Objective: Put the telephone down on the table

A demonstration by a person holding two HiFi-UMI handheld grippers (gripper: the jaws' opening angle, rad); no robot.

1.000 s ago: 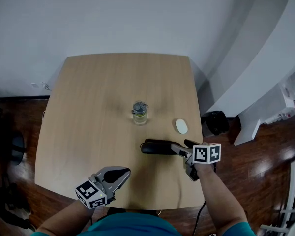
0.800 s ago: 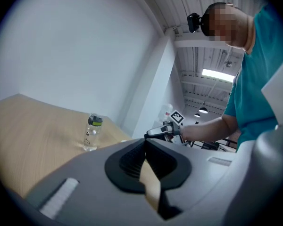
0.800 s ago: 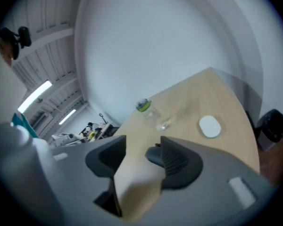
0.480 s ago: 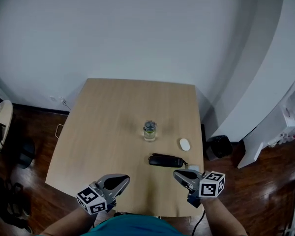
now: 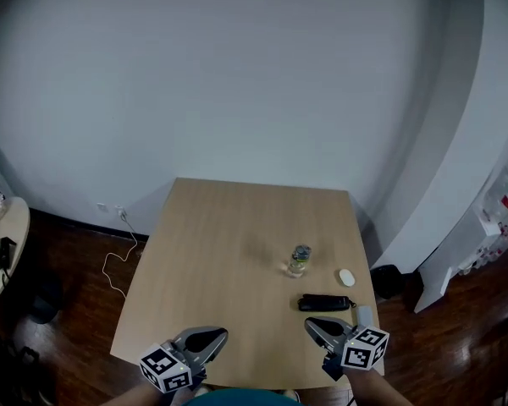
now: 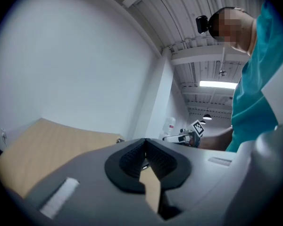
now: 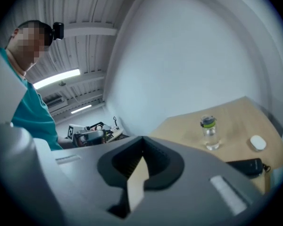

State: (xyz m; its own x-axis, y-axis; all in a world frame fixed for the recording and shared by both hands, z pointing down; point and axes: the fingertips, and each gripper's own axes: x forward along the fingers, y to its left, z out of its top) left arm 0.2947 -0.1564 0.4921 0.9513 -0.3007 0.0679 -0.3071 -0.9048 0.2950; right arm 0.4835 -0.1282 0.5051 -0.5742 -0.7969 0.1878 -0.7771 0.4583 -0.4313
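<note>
The black telephone (image 5: 325,303) lies flat on the wooden table (image 5: 220,252) near its right front corner, with nothing touching it. In the right gripper view the telephone (image 7: 245,166) shows low at the right. My right gripper (image 5: 316,326) hangs just in front of the telephone and clear of it; its jaws are shut and empty (image 7: 142,152). My left gripper (image 5: 213,338) floats over the table's front edge to the left, shut too, with nothing between its pads (image 6: 145,142).
A small clear bottle with a green cap (image 5: 299,260) stands behind the telephone, and a white mouse (image 5: 346,277) lies to the right of the bottle. A cable (image 5: 118,248) trails on the floor at the left. White shelving (image 5: 491,227) stands at the right.
The right gripper has let go of the telephone, drawn back toward the front edge and shut. Both grippers have risen, and the head view has pulled back from the table.
</note>
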